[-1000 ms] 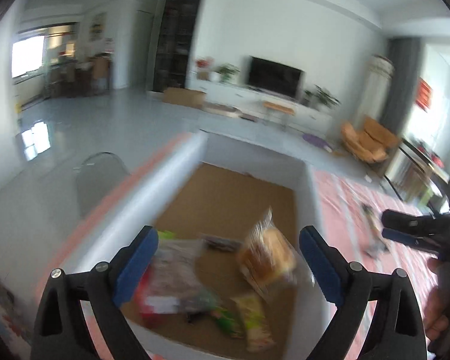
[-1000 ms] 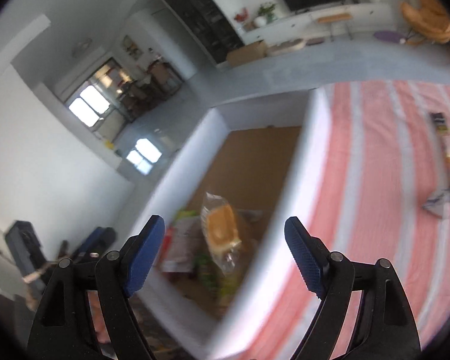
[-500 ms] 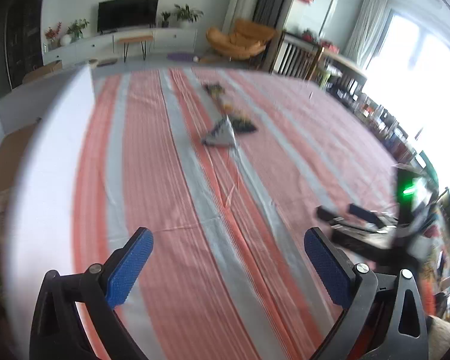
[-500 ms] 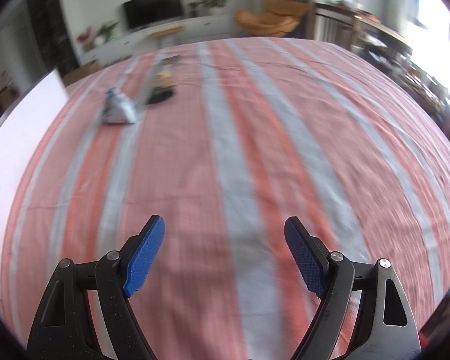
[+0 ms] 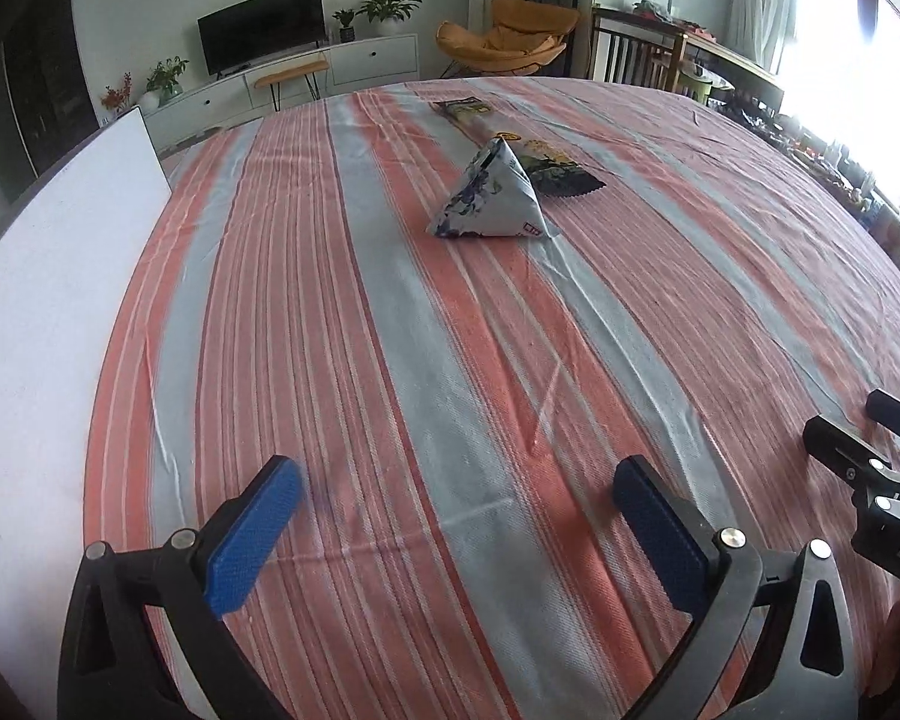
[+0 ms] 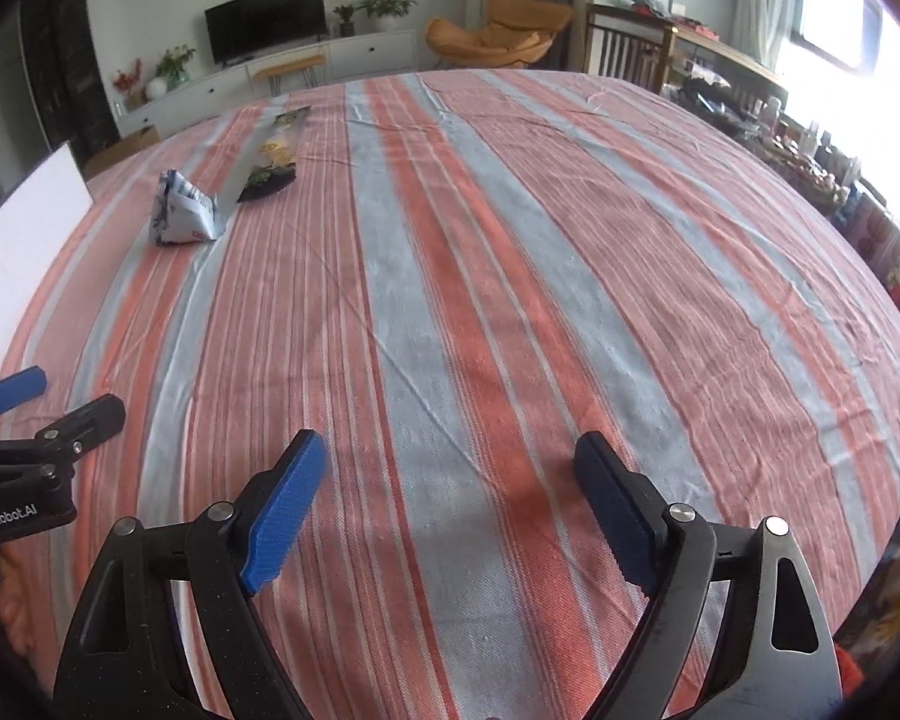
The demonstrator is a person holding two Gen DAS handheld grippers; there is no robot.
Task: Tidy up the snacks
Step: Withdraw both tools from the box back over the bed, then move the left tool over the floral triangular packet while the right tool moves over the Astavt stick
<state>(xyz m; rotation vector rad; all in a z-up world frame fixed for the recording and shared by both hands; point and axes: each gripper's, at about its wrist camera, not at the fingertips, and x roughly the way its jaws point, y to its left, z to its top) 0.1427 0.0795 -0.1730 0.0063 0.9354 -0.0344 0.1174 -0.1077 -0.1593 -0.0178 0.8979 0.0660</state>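
At 9 o'clock in the left wrist view stood a plain white flat board, along the left edge of the desk, which was covered with a cloth in orange-red and grey stripes. The left hand-held gripper, black with blue ribbed pads, hung over the bare cloth at 6 o'clock. Its jaws had just been opening and stood wide apart, with nothing between them.

Far up the desk, near 12 o'clock in that view, lay a pyramid-shaped snack bag of white foil with blue print. Just behind it, touching it or nearly so, lay a flat dark snack packet with yellow print, and further back at 12 o'clock a long narrow dark snack packet. In the right wrist view the same three snacks were at 10 to 11 o'clock.

The right hand-held gripper, of the same black and blue make, was over the cloth at 6 o'clock in its own view, well apart from the snacks. Its jaws had also just been opening and were spread wide, empty. The two tools were side by side.
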